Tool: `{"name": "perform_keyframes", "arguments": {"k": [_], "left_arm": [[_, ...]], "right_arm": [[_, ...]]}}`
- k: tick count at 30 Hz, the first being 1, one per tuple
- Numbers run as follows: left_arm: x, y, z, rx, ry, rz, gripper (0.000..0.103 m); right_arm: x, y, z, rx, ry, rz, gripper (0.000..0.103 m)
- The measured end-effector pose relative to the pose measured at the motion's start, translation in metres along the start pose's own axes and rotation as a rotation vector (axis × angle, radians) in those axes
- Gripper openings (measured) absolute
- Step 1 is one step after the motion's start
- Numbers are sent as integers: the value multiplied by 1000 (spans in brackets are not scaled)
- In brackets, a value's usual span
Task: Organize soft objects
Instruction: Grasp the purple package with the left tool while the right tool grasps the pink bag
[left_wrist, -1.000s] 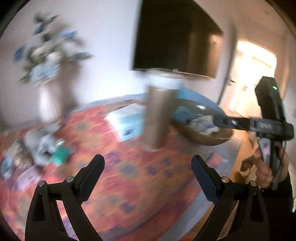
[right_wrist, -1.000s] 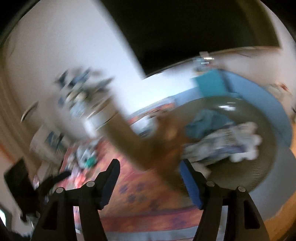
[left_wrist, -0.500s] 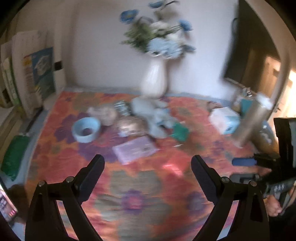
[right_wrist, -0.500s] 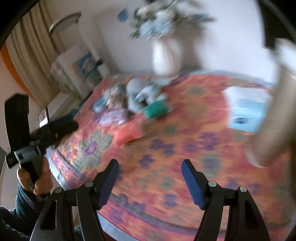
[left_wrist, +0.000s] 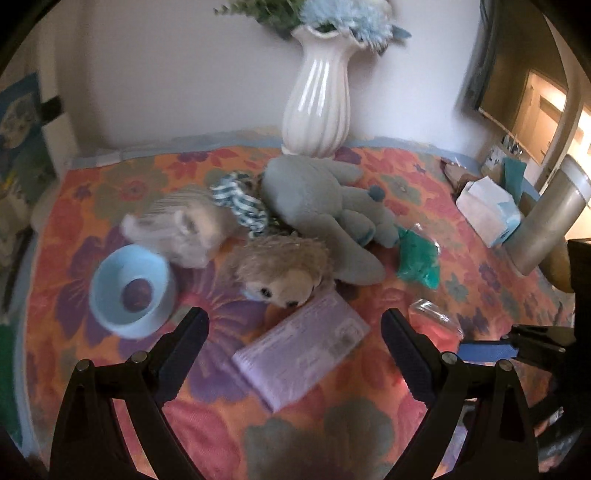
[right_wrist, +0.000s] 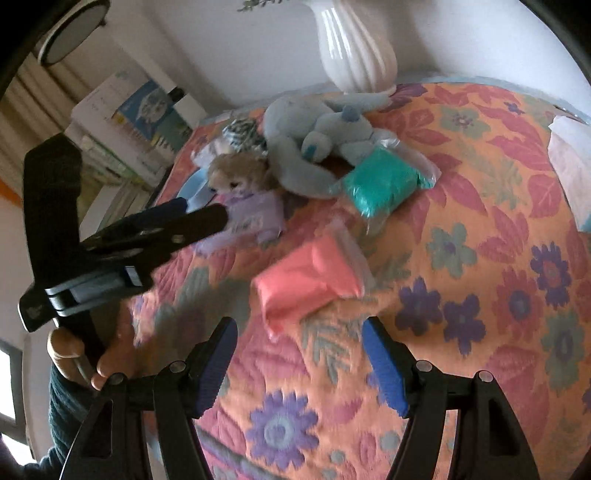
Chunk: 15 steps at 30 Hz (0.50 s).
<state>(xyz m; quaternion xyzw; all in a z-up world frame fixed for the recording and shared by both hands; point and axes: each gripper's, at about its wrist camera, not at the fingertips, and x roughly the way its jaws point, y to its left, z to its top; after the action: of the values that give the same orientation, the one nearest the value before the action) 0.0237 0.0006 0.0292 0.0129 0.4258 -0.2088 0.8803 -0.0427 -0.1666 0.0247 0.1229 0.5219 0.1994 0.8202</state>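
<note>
Grey plush toy (left_wrist: 321, 199) lies near the back of the floral cloth (left_wrist: 207, 435), just in front of the white vase (left_wrist: 316, 96); a tan furry toy (left_wrist: 284, 269) touches its near side, a blue-and-white striped piece (left_wrist: 240, 203) and a pale beige bundle (left_wrist: 184, 229) sit to its left. Lilac packet (left_wrist: 301, 354) lies flat right below the tan toy's face. Green bag (right_wrist: 384, 181) is against the grey plush's right side, pink bag (right_wrist: 310, 277) further forward, apart from the pile. Light-blue bowl (left_wrist: 129, 291) sits left of the tan toy. Left gripper (left_wrist: 295, 336) is above the lilac packet, jaws wide, nothing between them. Right gripper (right_wrist: 297, 354) is just short of the pink bag, jaws apart, empty. Tissue box (left_wrist: 487, 210) and a metal cylinder (left_wrist: 546, 225) stand at the right edge.
</note>
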Motion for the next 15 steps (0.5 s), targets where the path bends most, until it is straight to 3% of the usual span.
{"name": "perform_keyframes", "arguments": {"k": [4,6,10,15], "left_arm": [[4,-2,-10,6,41,-88,91],[0,-3,-17,16,63,-96,82],[-3,19,-19,-73,73,-144,81],[1,19,-14,-68,75,-121,81]], "right_arm": [[4,5,7,-16,-33,-48,68],[10,8,11,-33,-45,-78,69],[15,12,19,-57,-55,-100,74],[25,21,24,-90,-75,-167,77]]}}
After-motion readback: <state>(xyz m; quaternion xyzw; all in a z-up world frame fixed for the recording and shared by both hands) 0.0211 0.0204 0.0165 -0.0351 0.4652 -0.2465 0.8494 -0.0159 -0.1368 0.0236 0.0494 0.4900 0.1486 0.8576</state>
